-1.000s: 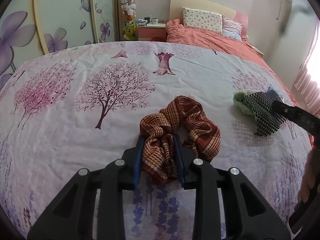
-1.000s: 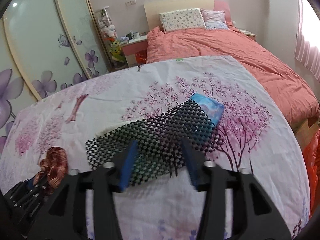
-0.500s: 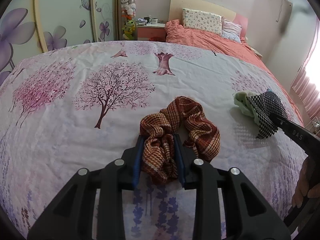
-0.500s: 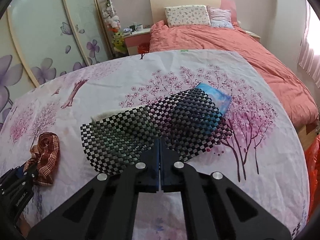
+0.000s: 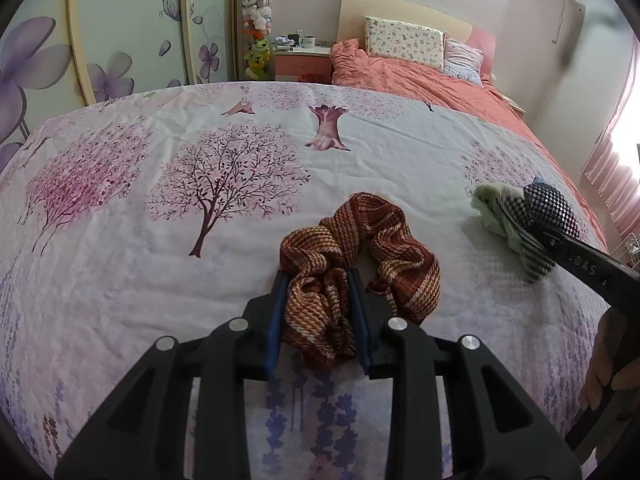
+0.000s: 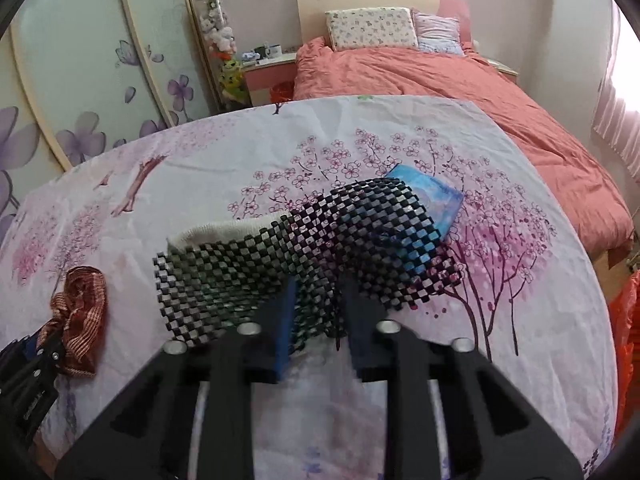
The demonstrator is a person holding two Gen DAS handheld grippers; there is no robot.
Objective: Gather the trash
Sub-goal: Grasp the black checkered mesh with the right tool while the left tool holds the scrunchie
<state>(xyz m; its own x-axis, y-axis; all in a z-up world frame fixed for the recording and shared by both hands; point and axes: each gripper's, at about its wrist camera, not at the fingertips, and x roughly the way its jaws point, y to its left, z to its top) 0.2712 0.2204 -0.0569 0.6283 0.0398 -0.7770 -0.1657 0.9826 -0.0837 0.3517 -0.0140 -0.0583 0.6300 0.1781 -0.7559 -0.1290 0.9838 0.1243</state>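
Here left tongs (image 5: 320, 312) clamp the brown cloth (image 5: 360, 240); right tongs (image 6: 318, 320) grip the checkered mesh (image 6: 300, 252).

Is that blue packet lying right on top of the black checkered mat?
No, the blue packet lies under the black checkered mat, whose far end drapes over it on the bed sheet.

Rust-striped woven cloth (image 5: 360, 240): we see coarse, ribbed weave, matt.
Black-and-white chequered mesh mat (image 6: 304, 256): looks rubbery, open grid, slight sheen.
Pale green fuzzy cloth (image 5: 490, 210): soft, napped.
Blue packet (image 6: 434, 196): smooth, glossy film.
Tree-printed cotton sheet (image 5: 160, 240): we note matt, finely creased fabric.
Left gripper (image 5: 319, 320): matt black plastic, blue rubbery pads, bright metal screws.
Right gripper (image 6: 318, 324): same finish.
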